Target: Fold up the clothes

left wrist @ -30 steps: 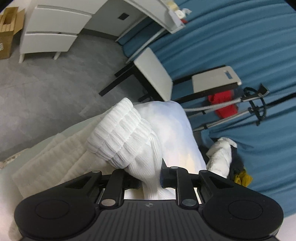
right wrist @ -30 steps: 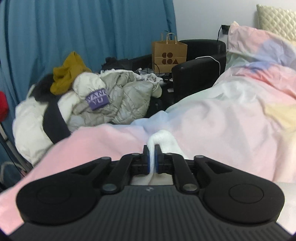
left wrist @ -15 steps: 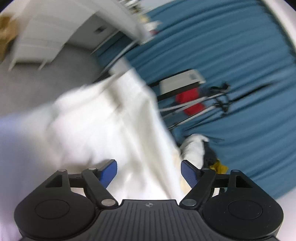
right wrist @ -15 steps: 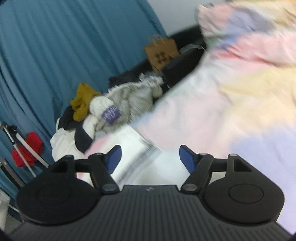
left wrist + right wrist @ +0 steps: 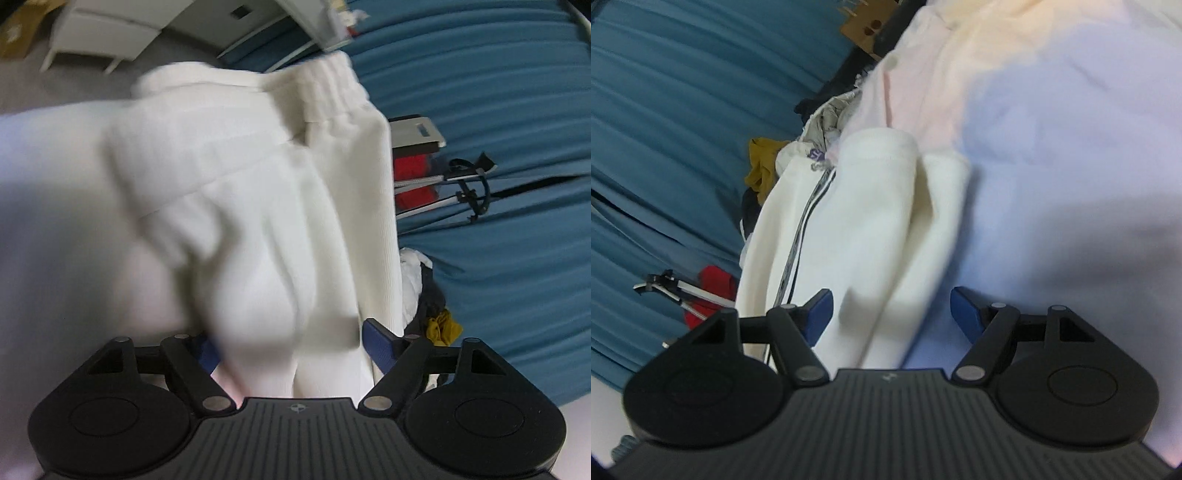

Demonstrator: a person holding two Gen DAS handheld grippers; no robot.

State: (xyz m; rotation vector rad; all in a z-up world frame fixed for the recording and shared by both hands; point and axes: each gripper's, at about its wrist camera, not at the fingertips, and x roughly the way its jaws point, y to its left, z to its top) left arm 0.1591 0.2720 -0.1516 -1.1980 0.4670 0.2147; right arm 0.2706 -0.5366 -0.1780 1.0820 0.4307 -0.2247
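A white ribbed garment [image 5: 258, 206] lies folded on the bed and fills the middle of the left wrist view. It also shows in the right wrist view [image 5: 871, 229], with a dark striped edge on its left side. My left gripper [image 5: 291, 343] is open, its blue pads either side of a fold of the cloth. My right gripper [image 5: 890, 314] is open, its pads also astride the cloth's near end. Neither holds anything. Both views are blurred.
The pastel bed cover [image 5: 1052, 147] spreads to the right. A heap of clothes [image 5: 783, 162] and a brown paper bag [image 5: 864, 29] lie beyond the bed by the blue curtain [image 5: 498, 110]. A red cloth [image 5: 413, 181], a tripod [image 5: 472, 184] and white drawers [image 5: 107, 26] stand on the floor side.
Both grippers were shut on the white garment one second ago and have opened and let it go. Both views have swung, and the garment now lies flatter on the bed.
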